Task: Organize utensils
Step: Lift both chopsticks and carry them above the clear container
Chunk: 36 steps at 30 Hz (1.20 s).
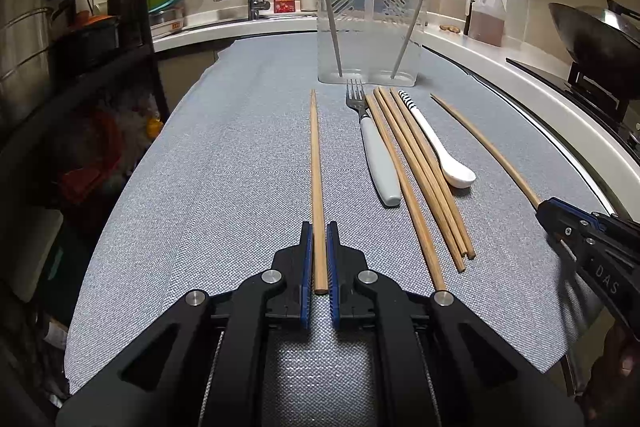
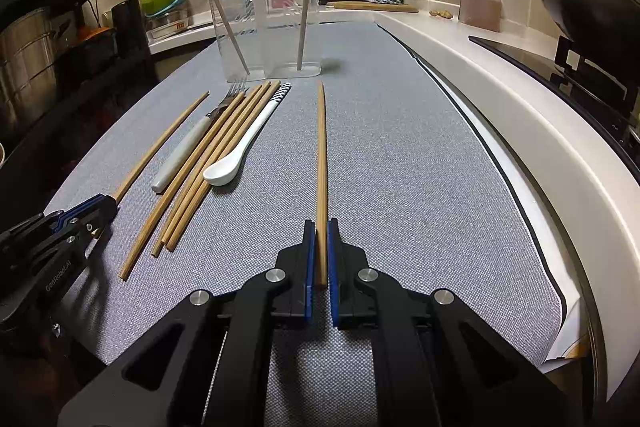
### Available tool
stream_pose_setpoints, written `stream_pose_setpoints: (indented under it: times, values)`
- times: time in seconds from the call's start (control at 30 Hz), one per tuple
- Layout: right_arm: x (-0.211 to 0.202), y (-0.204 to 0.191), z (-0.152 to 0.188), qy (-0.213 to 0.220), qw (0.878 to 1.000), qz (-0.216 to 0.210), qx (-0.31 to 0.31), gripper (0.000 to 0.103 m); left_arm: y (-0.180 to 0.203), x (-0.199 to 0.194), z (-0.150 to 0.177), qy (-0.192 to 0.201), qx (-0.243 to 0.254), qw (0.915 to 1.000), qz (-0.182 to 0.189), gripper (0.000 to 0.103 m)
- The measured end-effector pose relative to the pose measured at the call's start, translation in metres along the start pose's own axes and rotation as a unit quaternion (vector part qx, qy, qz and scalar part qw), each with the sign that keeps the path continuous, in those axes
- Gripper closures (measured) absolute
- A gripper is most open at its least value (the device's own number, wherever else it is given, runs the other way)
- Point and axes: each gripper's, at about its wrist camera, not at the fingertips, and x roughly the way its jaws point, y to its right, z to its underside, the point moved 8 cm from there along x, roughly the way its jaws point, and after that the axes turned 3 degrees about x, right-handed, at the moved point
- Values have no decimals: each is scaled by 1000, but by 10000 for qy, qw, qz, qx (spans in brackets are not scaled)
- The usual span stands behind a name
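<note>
**Each gripper on its own chopstick**

Left wrist view: the left gripper (image 1: 319,247) has its jaws closed on the near end of the left chopstick (image 1: 316,163), which lies on the grey table (image 1: 224,155) pointing toward the clear holder (image 1: 370,27). Two chopsticks already stand in that holder. Right of it lie the fork (image 1: 374,147), a chopstick bundle (image 1: 420,171) and the white spoon (image 1: 440,147).

Right wrist view: the right gripper (image 2: 319,247) has its jaws closed on the right chopstick (image 2: 321,155), lying apart from the bundle, right of the spoon.
</note>
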Motion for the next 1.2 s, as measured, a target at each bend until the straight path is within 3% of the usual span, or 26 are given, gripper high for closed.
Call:
stream_pose_setpoints:
  times: [0.4,1.2]
  values:
    - [-14,4,-8,77,10000,12,34,97,3,-9,-5,87,5,9999,68,96]
    - [-74,0,-62,828,9966,-36,-28,97,2,-48,-30,837,99,9964,72,96]
